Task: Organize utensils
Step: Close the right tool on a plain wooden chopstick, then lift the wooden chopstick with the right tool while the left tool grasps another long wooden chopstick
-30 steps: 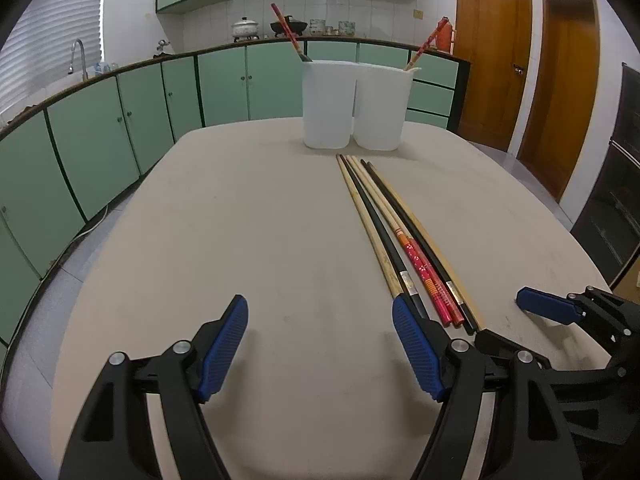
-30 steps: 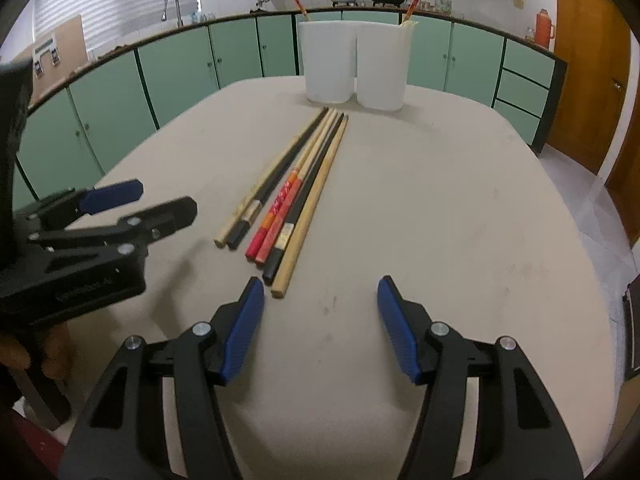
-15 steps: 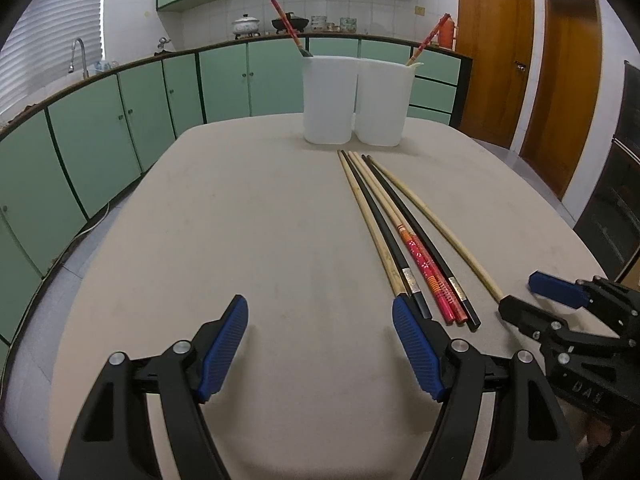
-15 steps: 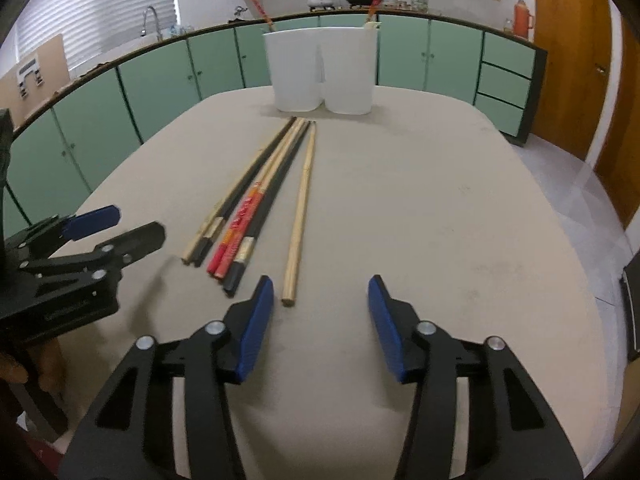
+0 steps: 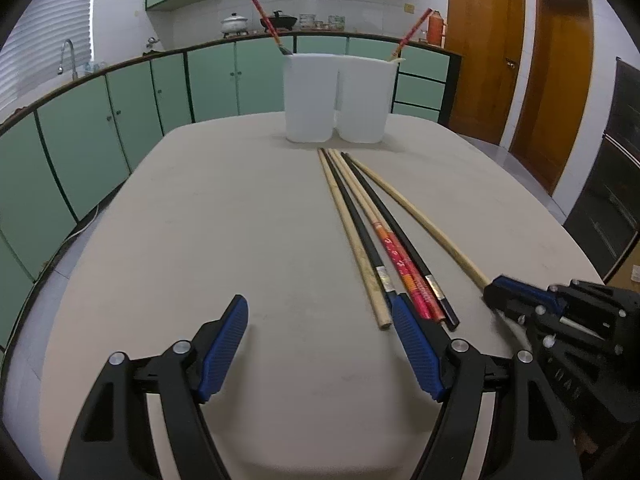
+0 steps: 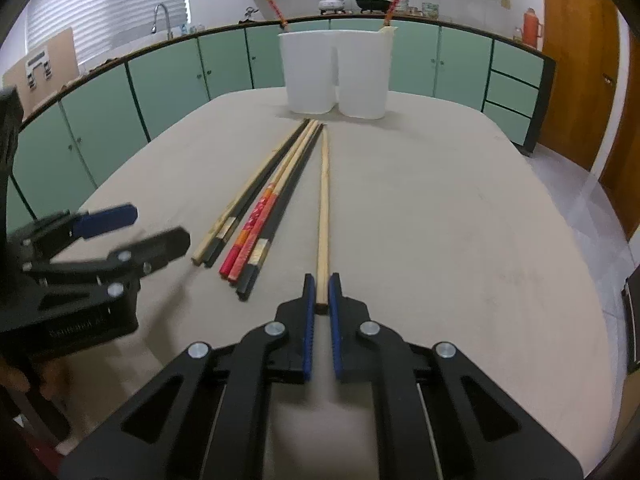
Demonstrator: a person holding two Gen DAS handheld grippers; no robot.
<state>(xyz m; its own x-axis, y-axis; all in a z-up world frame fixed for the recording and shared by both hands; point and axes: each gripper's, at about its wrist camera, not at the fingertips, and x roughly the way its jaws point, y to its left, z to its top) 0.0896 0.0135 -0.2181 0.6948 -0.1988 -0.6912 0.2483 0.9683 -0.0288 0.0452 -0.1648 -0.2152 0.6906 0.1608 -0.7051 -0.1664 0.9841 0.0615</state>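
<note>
Chopsticks are what I am sorting, and my right gripper has just been closing with the near end of the pale wooden chopstick between its blue pads; the pads now press on that end. The stick lies flat on the table, pulled a little aside from the others, its far tip pointing toward the two white holders at the back. I hold it only at the very end, so I judge the long free length will want to droop and swing once it leaves the table. I would lift slowly, tip the far end upward, and keep my wrist from rolling so the stick does not twist out of the pads.

Just to the left, the remaining bundle of pale, black and red chopsticks lies close together; I should rise straight away from it rather than sweep across. My left gripper hovers with its jaws wide apart and nothing between them, its right finger just beside the bundle's near ends. Each holder already has one red chopstick standing in it; which holder suits the pale stick I cannot tell.
</note>
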